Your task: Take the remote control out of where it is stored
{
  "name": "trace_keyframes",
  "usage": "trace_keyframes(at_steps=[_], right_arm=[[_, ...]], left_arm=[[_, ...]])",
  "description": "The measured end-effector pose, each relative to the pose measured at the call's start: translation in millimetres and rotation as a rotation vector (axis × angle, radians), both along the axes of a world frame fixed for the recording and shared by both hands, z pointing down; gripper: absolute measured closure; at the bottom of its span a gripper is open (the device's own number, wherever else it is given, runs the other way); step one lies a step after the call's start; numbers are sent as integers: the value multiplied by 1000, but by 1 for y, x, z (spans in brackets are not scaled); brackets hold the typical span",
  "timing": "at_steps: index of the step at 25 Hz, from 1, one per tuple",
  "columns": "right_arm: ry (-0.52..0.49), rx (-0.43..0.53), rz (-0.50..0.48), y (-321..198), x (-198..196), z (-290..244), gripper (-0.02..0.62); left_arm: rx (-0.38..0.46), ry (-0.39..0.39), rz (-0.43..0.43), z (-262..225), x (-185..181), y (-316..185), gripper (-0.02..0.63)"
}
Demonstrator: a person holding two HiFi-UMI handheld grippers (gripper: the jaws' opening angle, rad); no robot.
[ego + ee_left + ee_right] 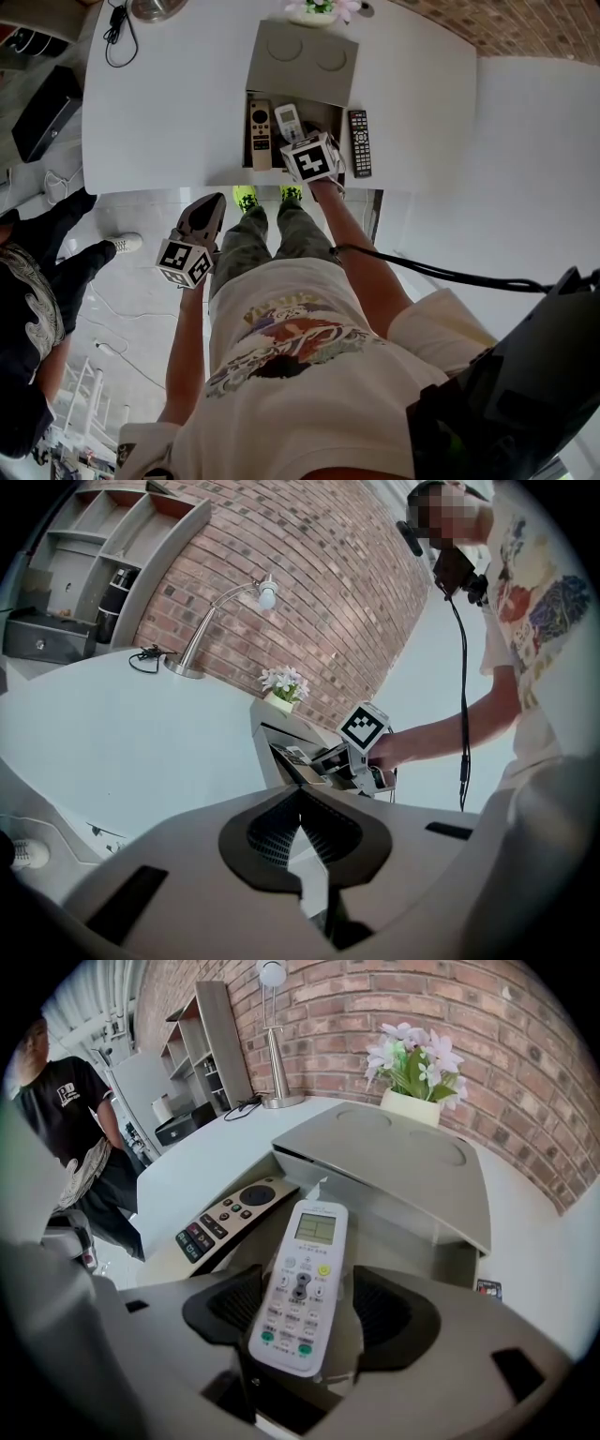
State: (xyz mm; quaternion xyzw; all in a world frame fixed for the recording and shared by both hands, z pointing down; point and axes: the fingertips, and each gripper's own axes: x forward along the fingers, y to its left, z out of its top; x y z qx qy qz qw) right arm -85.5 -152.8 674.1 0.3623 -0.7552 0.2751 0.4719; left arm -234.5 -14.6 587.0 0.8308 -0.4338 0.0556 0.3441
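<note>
right gripper view: remote (302, 1279) between parted tool (309, 1312).

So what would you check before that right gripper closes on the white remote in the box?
1. White remote lies between the fingers of the right gripper: ok.
2. Fingers open, not yet pressing it: ok.
3. Beige remote beside it is clear of the fingers: ok.
4. White remote's far end clear of the box lid: cannot tell.
5. Left gripper shut, empty, out of the way: ok.
</note>
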Motion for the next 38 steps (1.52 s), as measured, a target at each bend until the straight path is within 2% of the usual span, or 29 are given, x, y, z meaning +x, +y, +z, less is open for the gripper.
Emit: trace_keyframes(at_steps=[5,18,24,30,32,38], right_arm=[[28,-9,-10,2,0,6,308],[14,-13,-3,2,-2,7,308],[1,17,2,1,-1,6,310],[-1,31,25,0,1,6,314],[-4,40,38,-1,1,4,335],[-43,45,113,-7,9,10,344]], left_arm=[[-6,5,-3,1,-1,2,600],[-19,13,-3,6,-5,13,600],[-18,9,6,7,-5,16,600],[-23,3,10,6,-4,21,600],[-21,2,9,5,-4,22,600],[-13,-2,6,3,-3,25,600]])
